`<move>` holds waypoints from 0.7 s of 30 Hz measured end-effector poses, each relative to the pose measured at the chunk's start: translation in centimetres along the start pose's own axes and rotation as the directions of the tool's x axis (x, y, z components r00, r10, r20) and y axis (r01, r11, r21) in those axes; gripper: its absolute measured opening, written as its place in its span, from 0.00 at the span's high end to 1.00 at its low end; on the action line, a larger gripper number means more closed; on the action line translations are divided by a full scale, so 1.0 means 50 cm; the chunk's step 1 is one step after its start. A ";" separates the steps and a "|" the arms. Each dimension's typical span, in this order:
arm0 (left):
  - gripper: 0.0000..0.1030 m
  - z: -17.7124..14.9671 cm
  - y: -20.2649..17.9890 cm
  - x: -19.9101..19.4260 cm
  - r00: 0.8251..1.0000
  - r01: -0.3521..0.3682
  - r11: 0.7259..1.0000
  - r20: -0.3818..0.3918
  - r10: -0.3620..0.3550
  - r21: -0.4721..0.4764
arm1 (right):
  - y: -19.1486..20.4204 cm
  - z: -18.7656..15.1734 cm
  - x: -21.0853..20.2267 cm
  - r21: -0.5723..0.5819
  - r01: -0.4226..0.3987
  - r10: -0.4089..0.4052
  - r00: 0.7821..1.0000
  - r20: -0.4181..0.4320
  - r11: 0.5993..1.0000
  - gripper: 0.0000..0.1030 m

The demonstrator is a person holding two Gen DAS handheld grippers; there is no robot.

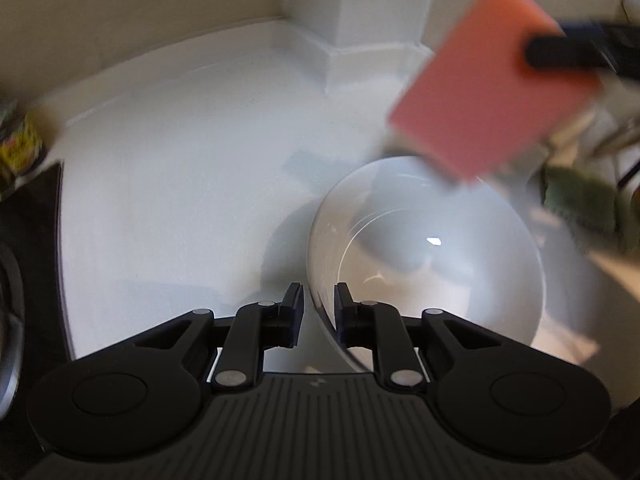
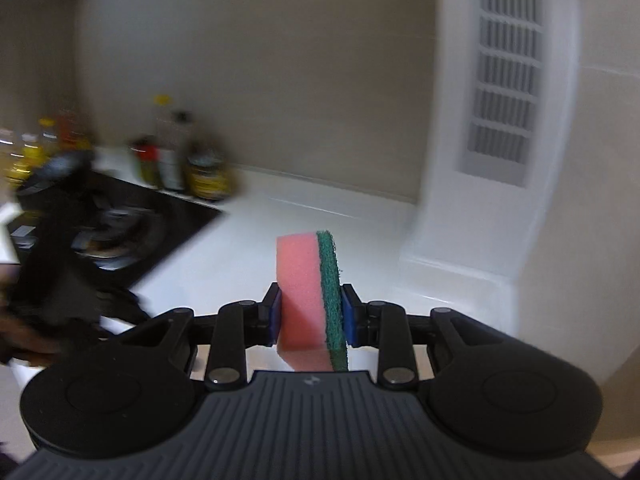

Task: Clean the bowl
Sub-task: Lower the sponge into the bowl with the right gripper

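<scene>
A white bowl stands on the white counter, low and right of centre in the left wrist view. My left gripper straddles its near-left rim, one finger outside and one inside, with a visible gap to the rim: open. A pink sponge with a green scouring side hangs blurred above and beyond the bowl. In the right wrist view my right gripper is shut on the sponge, pink face left, green face right. The bowl is not in that view.
A black gas hob lies at the left, with several bottles against the wall behind it. A white boxed column with a vent grille fills the back corner. Something green and blurred sits right of the bowl.
</scene>
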State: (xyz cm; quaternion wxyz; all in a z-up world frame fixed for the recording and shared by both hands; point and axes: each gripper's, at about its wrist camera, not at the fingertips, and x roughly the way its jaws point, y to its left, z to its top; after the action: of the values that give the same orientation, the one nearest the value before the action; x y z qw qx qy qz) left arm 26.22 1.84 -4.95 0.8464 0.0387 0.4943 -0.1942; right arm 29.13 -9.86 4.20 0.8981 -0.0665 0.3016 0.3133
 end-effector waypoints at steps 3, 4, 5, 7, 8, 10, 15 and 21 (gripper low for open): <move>0.75 -0.002 0.003 -0.002 1.000 -0.010 1.000 -0.004 0.010 -0.001 | 0.033 -0.012 0.021 -0.022 -0.094 0.092 0.991 -0.094 0.995 0.75; 0.75 -0.002 0.002 -0.001 1.000 -0.011 1.000 -0.006 0.011 0.004 | 0.039 -0.019 0.035 -0.039 -0.089 0.083 0.988 -0.128 0.995 0.75; 0.75 -0.001 0.002 0.000 1.000 -0.013 1.000 -0.007 0.013 0.008 | 0.041 -0.023 0.043 -0.044 -0.084 0.076 0.986 -0.146 0.996 0.75; 0.75 -0.001 0.003 0.004 1.000 -0.010 1.000 -0.011 0.010 0.010 | 0.046 -0.034 0.072 -0.057 -0.074 0.062 0.979 -0.195 0.996 0.75; 0.75 -0.001 0.003 0.006 1.000 -0.008 1.000 -0.013 0.009 0.007 | 0.049 -0.037 0.086 -0.064 -0.065 0.051 0.977 -0.209 0.996 0.75; 0.76 0.000 0.002 0.011 1.000 -0.011 1.000 -0.013 0.010 -0.005 | 0.057 -0.044 0.106 -0.094 -0.049 0.028 0.976 -0.215 0.994 0.75; 0.77 -0.002 0.007 0.015 1.000 -0.028 0.998 -0.010 0.027 -0.049 | 0.078 -0.052 0.115 -0.088 -0.122 0.102 0.974 -0.204 0.989 0.75; 0.77 -0.007 0.037 0.015 1.000 0.015 0.994 0.004 -0.015 -0.112 | 0.090 -0.059 0.081 -0.169 -0.236 0.181 0.940 -0.288 0.957 0.75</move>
State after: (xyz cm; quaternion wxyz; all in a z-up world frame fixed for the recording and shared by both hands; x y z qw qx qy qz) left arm 26.96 3.43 -6.00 0.8465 -0.0129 0.5036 -0.1724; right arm 27.45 -5.11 -0.24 0.7988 -0.1664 0.3932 0.4238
